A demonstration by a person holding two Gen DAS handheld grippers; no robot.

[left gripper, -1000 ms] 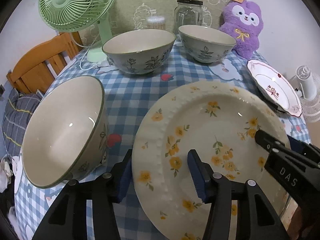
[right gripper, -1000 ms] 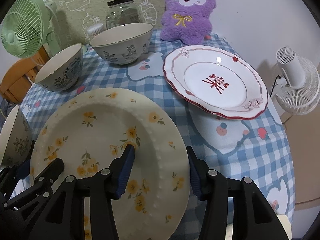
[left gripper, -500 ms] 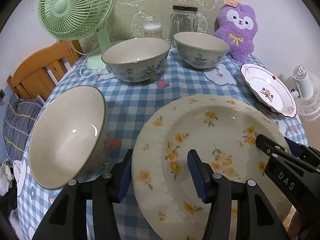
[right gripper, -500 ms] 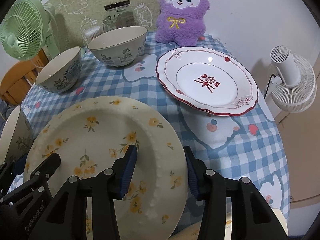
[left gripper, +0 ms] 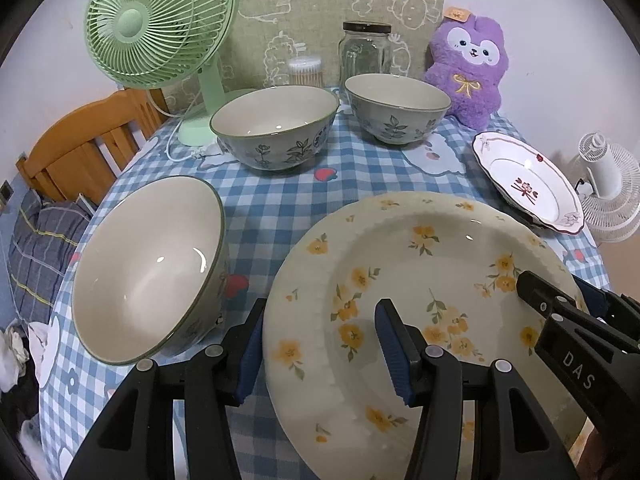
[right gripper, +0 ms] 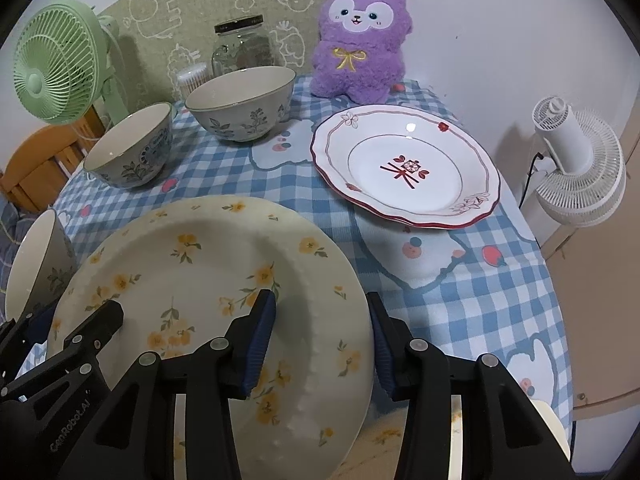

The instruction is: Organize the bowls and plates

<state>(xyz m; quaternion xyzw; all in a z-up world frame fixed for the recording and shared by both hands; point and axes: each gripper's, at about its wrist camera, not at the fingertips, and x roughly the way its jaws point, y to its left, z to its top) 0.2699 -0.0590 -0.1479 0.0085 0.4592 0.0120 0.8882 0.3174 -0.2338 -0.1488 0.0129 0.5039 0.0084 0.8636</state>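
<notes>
Left gripper (left gripper: 320, 350) half open astride yellow-flowered plate (left gripper: 420, 280) rim, right gripper (right gripper: 322, 344) likewise straddling opposite rim, grip unclear.

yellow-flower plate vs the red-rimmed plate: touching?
Apart. The right wrist view shows bare checked tablecloth between the yellow-flower plate and the red-rimmed plate.

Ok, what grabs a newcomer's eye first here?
The big yellow-flowered plate up front, its rim straddled by both the left gripper and right gripper. Behind it sit the purple plush at the table's back edge and the green fan at back left.
</notes>
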